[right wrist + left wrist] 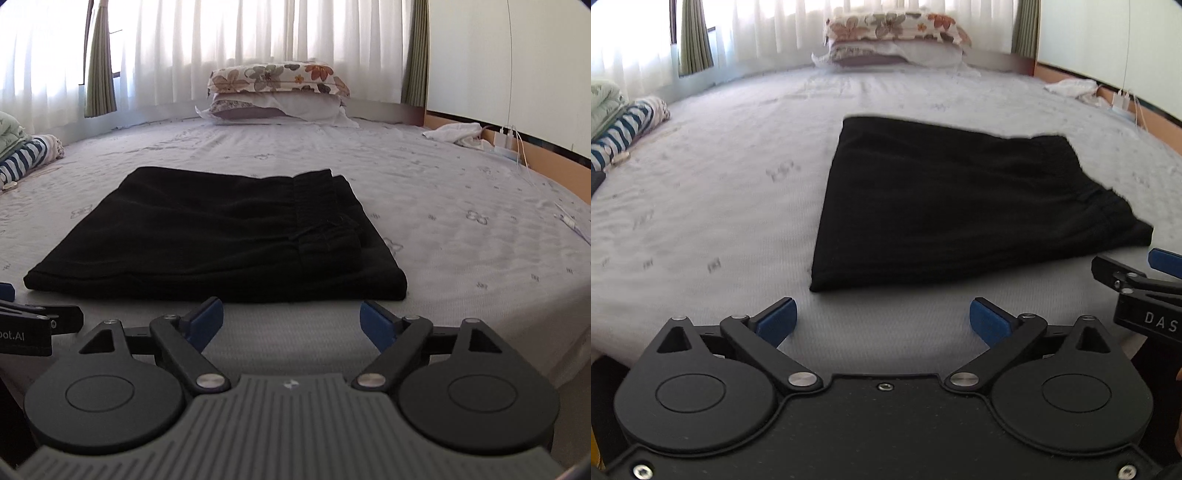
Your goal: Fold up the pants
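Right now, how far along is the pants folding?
Looks nearly done: the black pants lie in a compact layered stack on the bed, waistband on top. Nothing is in hand; the left gripper and right gripper are open, short of the cloth. At most one more fold or tidying remains.

My left gripper (882, 319) has a black body with blue pads (777, 320) and silver pivot screws. My right gripper (291, 321) has black linkages, blue pads (207, 319) and a grey ribbed housing. The pants (207, 236) are solid black, no pattern. The bed sheet (443, 229) is pale lavender-grey with small scattered flower outlines. The top pillow (277, 77) is cream with orange, brown and grey flowers; the pillow (295, 107) beneath it is white. The curtains (229, 48) are sheer white, flanked by olive-green drapes (99, 74). The folded cloth (26, 157) at the left edge carries navy and white stripes.
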Motion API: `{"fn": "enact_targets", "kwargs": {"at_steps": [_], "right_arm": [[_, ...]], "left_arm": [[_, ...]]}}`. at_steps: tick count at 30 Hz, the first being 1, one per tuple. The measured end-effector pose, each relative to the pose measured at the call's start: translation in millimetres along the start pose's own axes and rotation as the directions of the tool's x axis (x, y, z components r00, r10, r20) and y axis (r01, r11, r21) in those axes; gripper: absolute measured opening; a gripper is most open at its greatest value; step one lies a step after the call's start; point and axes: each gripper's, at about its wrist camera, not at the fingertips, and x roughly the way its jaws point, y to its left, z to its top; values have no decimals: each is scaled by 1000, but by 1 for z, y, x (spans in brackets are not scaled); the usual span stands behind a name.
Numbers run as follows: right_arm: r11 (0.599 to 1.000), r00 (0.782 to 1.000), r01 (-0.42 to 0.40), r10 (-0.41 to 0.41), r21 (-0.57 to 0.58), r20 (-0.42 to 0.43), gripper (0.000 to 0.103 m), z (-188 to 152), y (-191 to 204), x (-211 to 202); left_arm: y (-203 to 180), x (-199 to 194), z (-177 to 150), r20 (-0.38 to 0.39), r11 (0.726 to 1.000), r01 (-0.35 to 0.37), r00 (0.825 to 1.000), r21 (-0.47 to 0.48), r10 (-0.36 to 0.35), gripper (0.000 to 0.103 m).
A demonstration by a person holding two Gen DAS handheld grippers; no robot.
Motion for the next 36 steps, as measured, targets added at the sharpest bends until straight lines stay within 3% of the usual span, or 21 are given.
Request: {"fn": "enact_targets", "kwargs": {"at_steps": [7, 36], "right_arm": [[999, 999, -24, 23, -21, -30, 103, -6, 3, 8], [999, 998, -27, 24, -40, -62, 103, -5, 11, 18]], "left_arm": [[-1, 3, -2, -4, 1000, 1, 1000, -20, -1, 103], [-3, 7, -2, 3, 999, -23, 1000, -32, 23, 103]]}}
